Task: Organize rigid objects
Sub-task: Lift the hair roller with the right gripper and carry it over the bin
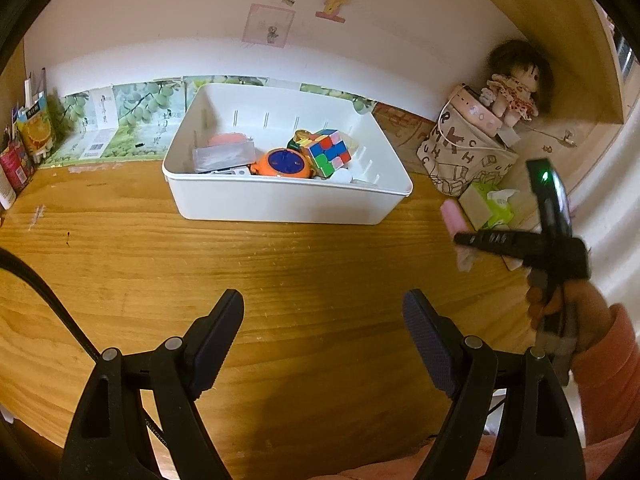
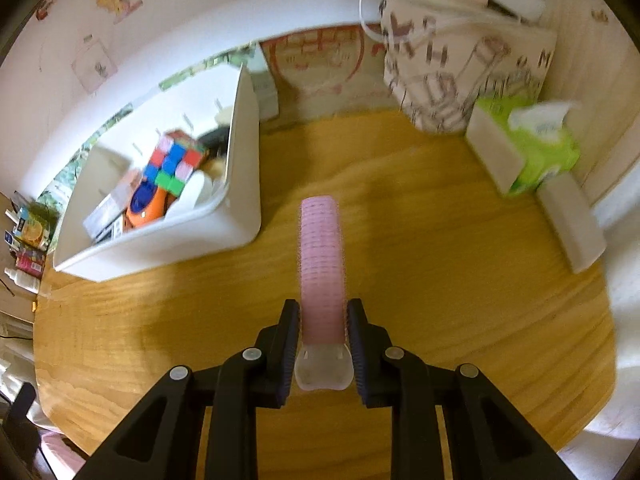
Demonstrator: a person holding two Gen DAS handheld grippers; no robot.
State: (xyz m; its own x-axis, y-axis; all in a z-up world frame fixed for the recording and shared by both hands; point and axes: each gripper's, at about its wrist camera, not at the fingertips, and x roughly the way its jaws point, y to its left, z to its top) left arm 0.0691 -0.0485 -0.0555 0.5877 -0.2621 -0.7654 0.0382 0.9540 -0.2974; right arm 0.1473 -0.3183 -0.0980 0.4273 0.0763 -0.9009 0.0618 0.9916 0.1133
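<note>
My right gripper (image 2: 322, 326) is shut on a pink hair roller (image 2: 321, 256), which sticks out forward above the wooden table (image 2: 440, 280). In the left wrist view the same roller (image 1: 452, 218) shows at the right, ahead of the right gripper (image 1: 464, 240) and the hand that holds it. The left gripper (image 1: 323, 312) hangs open over bare wood with nothing between its fingers. A white bin (image 1: 280, 200) stands ahead of it; inside lie a colour cube (image 1: 328, 152), an orange and blue toy (image 1: 284, 164) and a clear box (image 1: 224, 156). In the right wrist view that bin (image 2: 200, 240) stands left of the roller.
A printed fabric bag (image 1: 464, 160) with a doll (image 1: 516, 88) on it stands at the back right. A green tissue pack (image 2: 536, 152) and a white block (image 2: 572, 228) lie right of the roller. Packets (image 1: 28, 148) line the far left edge. A wall closes the back.
</note>
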